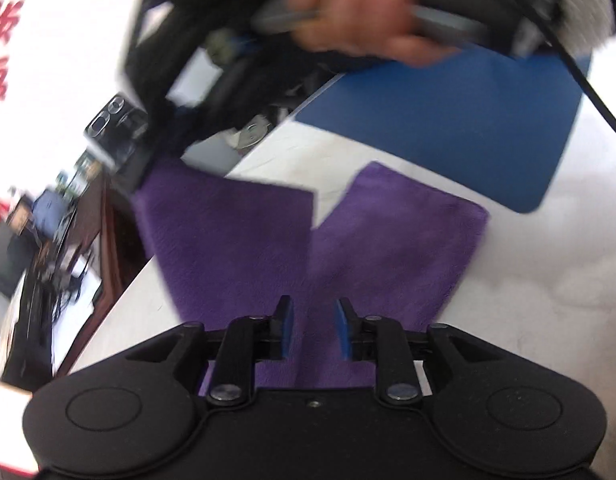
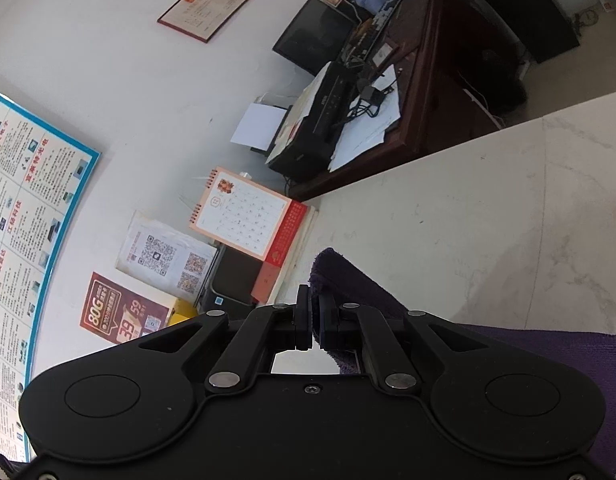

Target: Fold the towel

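Note:
A purple towel (image 1: 236,232) lies on the white table (image 1: 548,280), its far edge split into two flaps by a notch. My left gripper (image 1: 314,312) hovers over the towel's near part. Its blue pads (image 1: 289,328) stand a little apart and only towel surface shows in the gap. My right gripper (image 1: 142,182), held by a hand (image 1: 360,28), reaches the towel's far left corner at the table edge. In the right wrist view my right gripper (image 2: 315,300) is shut on a raised corner of the towel (image 2: 360,284), which trails off to the lower right.
A blue mat (image 1: 468,120) lies beyond the towel, with a black cable (image 1: 596,92) hanging over it. A desk calendar (image 2: 244,216) and a dark box stand off the table's end by the wall. A brown desk carrying a printer (image 2: 324,120) stands past the table edge.

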The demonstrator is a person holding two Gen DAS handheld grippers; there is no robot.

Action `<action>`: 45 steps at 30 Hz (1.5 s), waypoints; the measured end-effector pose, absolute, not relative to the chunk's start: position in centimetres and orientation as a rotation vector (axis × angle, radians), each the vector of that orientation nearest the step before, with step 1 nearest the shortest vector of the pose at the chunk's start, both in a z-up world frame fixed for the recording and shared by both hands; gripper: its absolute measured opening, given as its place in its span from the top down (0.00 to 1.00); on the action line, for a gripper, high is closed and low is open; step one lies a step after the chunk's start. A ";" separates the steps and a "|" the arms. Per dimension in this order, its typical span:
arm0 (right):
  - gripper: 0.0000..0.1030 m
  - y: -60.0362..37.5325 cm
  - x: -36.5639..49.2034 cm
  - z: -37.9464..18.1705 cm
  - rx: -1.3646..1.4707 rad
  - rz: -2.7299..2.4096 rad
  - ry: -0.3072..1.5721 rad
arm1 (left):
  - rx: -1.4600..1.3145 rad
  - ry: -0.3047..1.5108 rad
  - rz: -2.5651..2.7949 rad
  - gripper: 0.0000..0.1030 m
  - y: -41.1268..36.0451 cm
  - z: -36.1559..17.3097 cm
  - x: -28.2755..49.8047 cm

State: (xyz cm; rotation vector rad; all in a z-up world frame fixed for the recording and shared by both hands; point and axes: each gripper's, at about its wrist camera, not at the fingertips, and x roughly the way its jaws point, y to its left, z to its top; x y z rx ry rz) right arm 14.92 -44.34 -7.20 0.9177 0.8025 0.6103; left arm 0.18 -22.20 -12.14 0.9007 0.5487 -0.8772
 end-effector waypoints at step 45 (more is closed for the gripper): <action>0.46 -49.4 -3.5 -12.6 0.812 0.130 0.755 | 0.973 0.489 -1.062 0.73 -26.7 -18.5 4.3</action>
